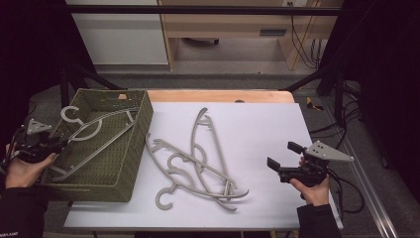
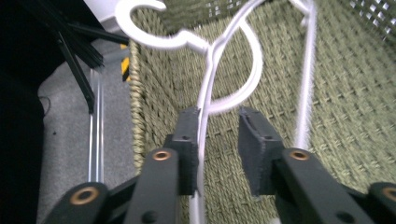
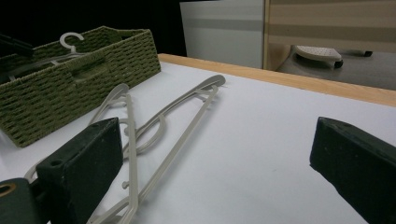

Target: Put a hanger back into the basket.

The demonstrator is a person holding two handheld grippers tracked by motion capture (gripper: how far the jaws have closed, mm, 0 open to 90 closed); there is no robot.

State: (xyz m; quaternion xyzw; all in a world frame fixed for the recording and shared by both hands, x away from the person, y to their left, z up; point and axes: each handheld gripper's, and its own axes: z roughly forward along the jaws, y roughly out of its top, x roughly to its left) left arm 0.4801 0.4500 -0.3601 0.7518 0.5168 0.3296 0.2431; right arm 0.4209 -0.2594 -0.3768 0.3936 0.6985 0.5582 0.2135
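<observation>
— Item one, far left?

— My left gripper (image 1: 58,145), over the woven basket (image 1: 130,159). Jaws parted narrowly, astride the hanger (image 1: 91,130) in the basket; one pad (image 2: 188,149) touches its thin bar, the other stands clear. Not gripped.

— Handling?

— Light, stiff plastic, likely slick. I judge the straight bar the best hold; the hook (image 2: 140,21) would swivel.

— Centre?

— Loose hangers (image 1: 198,166), crossed and overlapping on the white table (image 1: 267,129). Tangled arms may drag neighbours.

— Right?

— My right gripper (image 1: 283,161), jaws wide, empty, hovering apart from the pile.
</observation>
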